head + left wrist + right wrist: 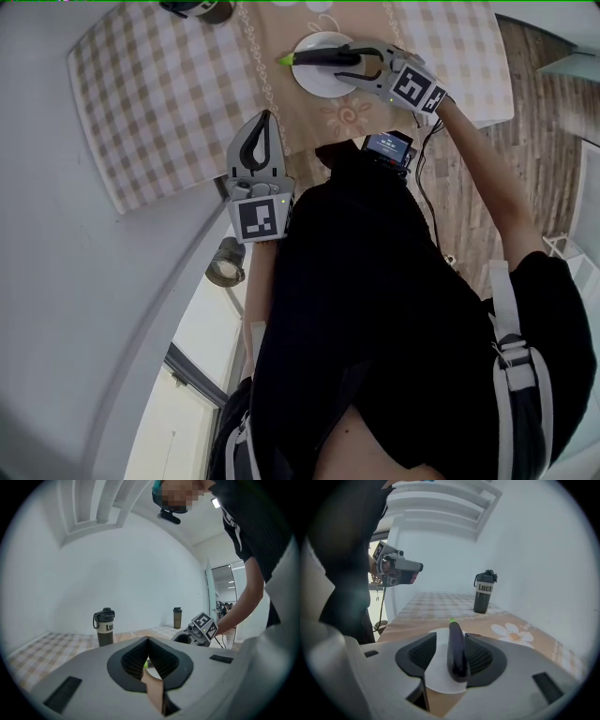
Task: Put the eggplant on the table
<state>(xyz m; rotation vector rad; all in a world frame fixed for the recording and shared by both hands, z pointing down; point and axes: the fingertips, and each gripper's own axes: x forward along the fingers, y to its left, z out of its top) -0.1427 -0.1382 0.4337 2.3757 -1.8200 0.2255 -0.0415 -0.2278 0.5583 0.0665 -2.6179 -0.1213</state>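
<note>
The eggplant (pixel 314 58), dark purple with a green tip, lies over the white plate (pixel 314 84) on the table (pixel 169 94). My right gripper (pixel 345 64) reaches in from the right with its jaws on either side of it. In the right gripper view the eggplant (pixel 455 653) leans on the right pad (pixel 480 656), while the left pad (pixel 423 654) stands clear of it with plate (pixel 436 679) showing in the gap. My left gripper (pixel 264 117) hovers at the table's near edge, shut and empty; its pads (pixel 159 657) meet at the tips.
A dark bottle (pixel 483 592) stands on the checked cloth beyond the plate, and a second bottle (pixel 177 617) stands farther off. A round container (pixel 225 262) sits on the floor below the table's edge. Wooden floor (pixel 544 112) lies to the right.
</note>
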